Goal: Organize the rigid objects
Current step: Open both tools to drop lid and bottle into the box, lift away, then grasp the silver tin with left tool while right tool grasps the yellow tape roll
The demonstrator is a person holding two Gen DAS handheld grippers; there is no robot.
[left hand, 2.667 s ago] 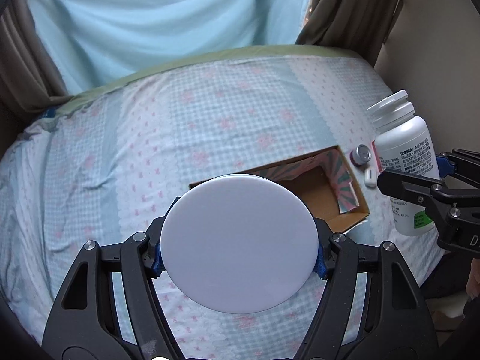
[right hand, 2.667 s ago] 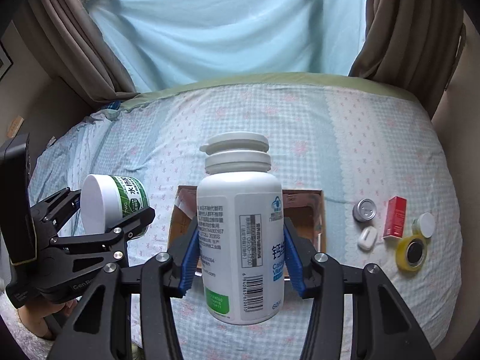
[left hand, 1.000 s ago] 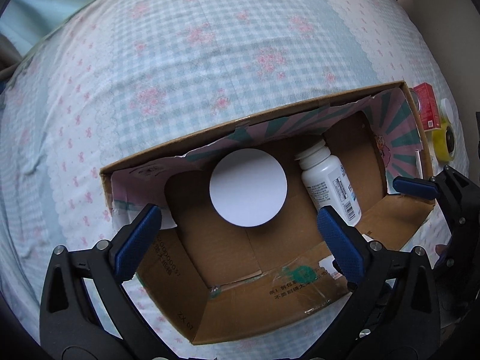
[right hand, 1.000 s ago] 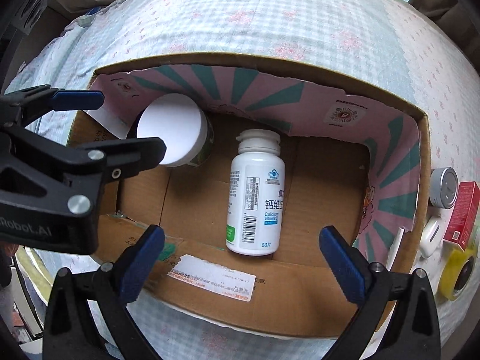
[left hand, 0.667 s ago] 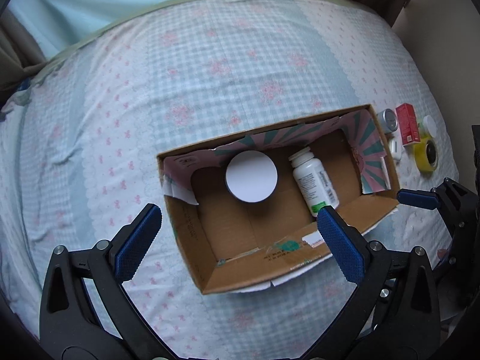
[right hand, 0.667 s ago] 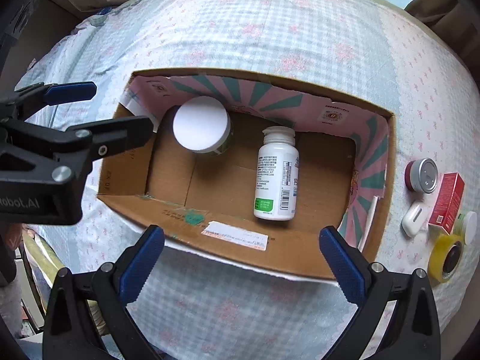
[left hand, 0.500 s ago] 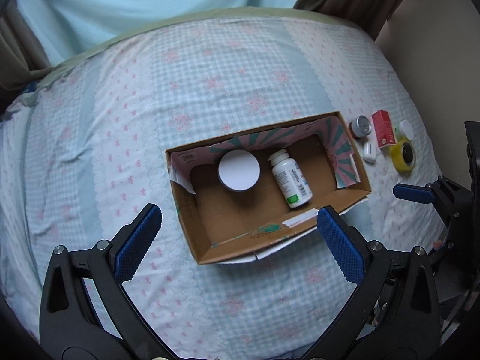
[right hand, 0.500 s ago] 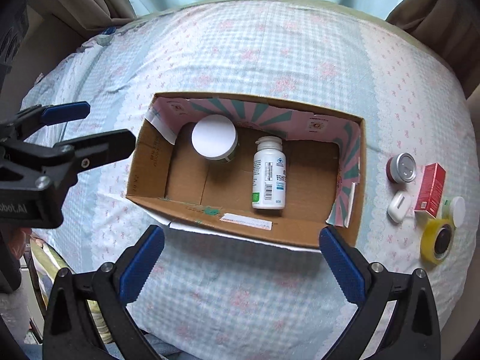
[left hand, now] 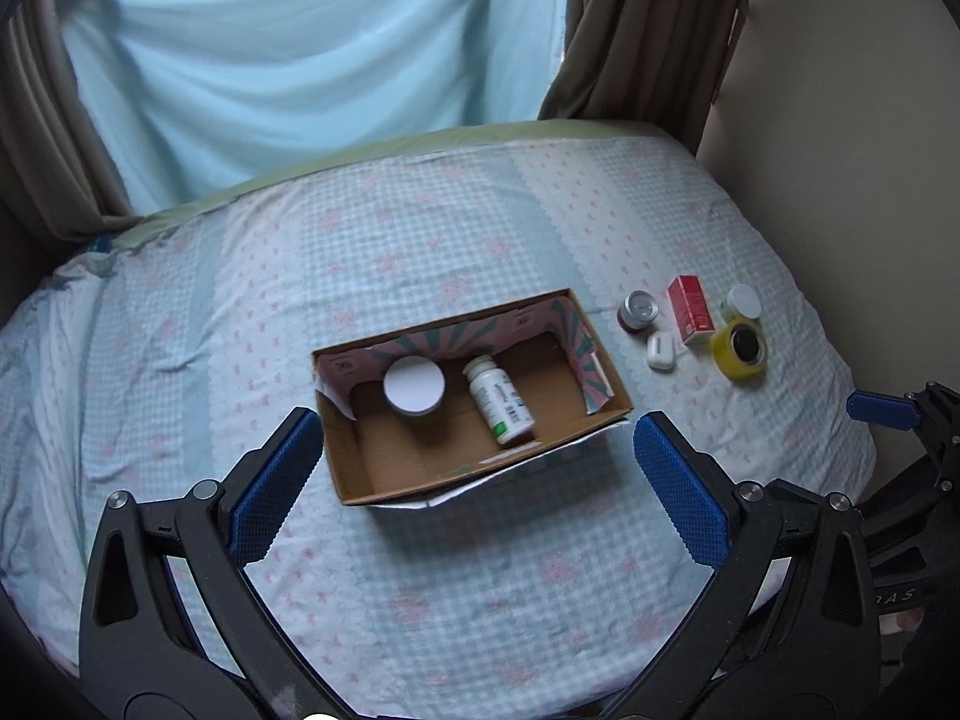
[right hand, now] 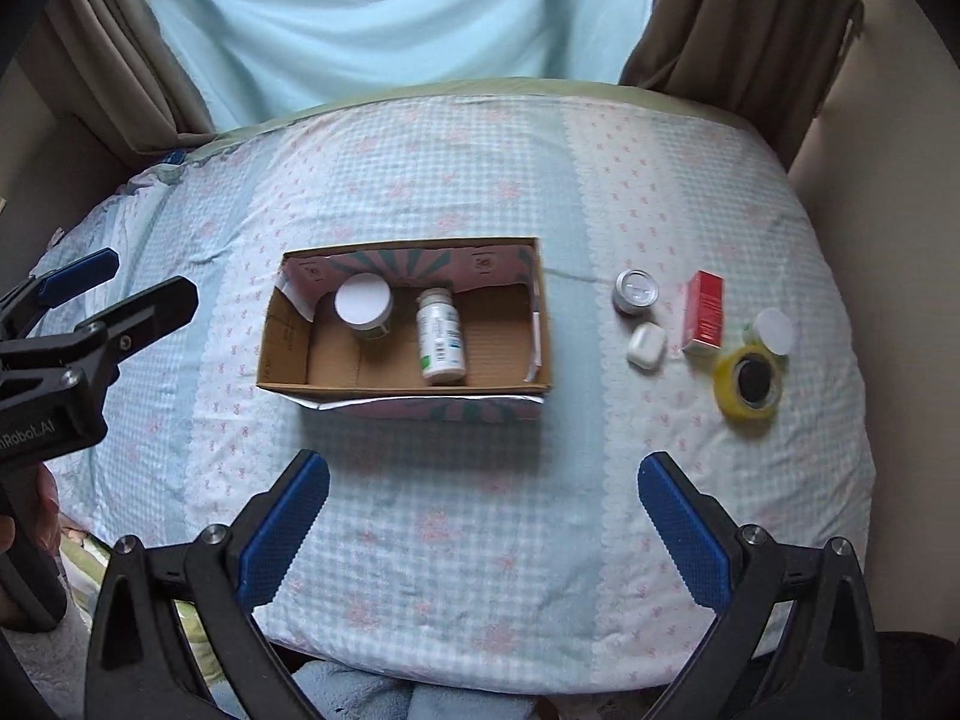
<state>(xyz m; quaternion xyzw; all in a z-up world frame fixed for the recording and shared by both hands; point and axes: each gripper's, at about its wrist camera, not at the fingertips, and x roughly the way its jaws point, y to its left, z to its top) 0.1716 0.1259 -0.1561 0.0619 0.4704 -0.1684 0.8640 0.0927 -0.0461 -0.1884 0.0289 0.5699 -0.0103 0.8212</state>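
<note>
An open cardboard box [left hand: 354, 474] [right hand: 282, 354] sits mid-bed. Inside it a white-lidded jar [left hand: 414, 386] [right hand: 363, 305] stands upright and a white pill bottle [left hand: 498, 399] [right hand: 441, 336] lies on its side. To the right of the box lie a small round tin [right hand: 635, 289], a white earbud case [right hand: 646, 347], a red carton [right hand: 705, 315], a yellow tape roll [right hand: 747, 389] and a small white-capped jar [right hand: 774, 329]. My left gripper [left hand: 474, 480] and right gripper [right hand: 480, 510] both hang open and empty, high above the bed's near side.
The bed wears a blue checked sheet [right hand: 450, 180] with pink flowers. Brown curtains [right hand: 738, 18] and a pale blue drape [right hand: 390, 18] hang behind. A wall [left hand: 852, 120] borders the right side. The left gripper's body [right hand: 72, 330] shows at the left edge.
Both grippers let go of the jar and the bottle inside the box, opened, and have pulled up and back; the box now looks small and far.
</note>
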